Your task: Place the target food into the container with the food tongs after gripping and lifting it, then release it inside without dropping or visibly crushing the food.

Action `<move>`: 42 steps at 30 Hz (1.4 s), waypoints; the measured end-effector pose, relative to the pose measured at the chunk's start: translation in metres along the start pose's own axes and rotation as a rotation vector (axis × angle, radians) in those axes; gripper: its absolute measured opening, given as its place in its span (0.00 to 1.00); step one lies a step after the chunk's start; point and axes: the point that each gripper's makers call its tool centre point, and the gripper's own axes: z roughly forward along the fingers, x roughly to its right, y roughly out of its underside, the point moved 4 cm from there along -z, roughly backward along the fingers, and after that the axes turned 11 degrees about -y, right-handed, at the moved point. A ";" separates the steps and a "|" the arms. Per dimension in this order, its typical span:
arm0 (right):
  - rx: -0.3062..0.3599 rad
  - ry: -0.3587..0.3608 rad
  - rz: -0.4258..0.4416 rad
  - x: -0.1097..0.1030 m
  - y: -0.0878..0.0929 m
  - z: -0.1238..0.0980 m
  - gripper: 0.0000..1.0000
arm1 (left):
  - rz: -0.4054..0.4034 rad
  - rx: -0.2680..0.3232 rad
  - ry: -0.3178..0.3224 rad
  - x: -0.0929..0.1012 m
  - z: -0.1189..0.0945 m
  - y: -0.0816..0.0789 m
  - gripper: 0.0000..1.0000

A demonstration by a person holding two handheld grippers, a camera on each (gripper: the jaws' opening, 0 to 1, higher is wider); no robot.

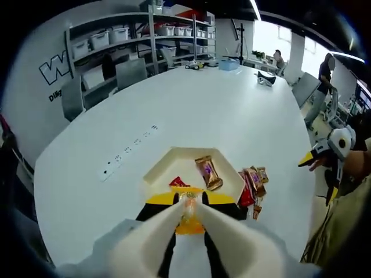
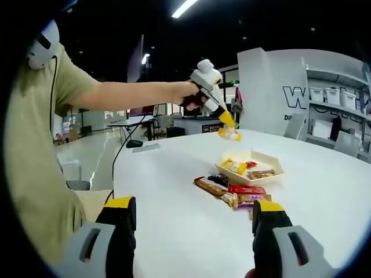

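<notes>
Left claw (image 1: 189,209) pinched on wrapped candy (image 1: 189,204), seemingly above tray (image 1: 174,162); right claw (image 2: 194,223) wide open, empty.

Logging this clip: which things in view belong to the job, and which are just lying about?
Job: left gripper shut on a wrapped snack; white tray; snack pile beside it.
Lying about: right gripper, open and idle; chairs; shelf bins; blue box.

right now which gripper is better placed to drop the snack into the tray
Left. The left gripper is shut on the snack above the tray; the right gripper is open, empty, lower.
</notes>
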 end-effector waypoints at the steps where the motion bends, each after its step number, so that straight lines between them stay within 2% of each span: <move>1: 0.000 0.001 0.000 0.000 0.000 0.000 0.81 | -0.001 0.000 0.000 0.000 0.000 0.000 0.15; 18: -0.003 0.006 0.003 0.001 0.001 -0.002 0.81 | -0.022 0.023 -0.049 -0.018 0.016 -0.026 0.13; 30: -0.005 0.009 0.005 0.003 0.002 -0.003 0.81 | -0.016 0.025 -0.077 -0.024 0.024 -0.031 0.14; 42: -0.008 0.005 0.005 0.003 0.002 -0.001 0.81 | -0.015 0.018 -0.069 -0.024 0.021 -0.030 0.15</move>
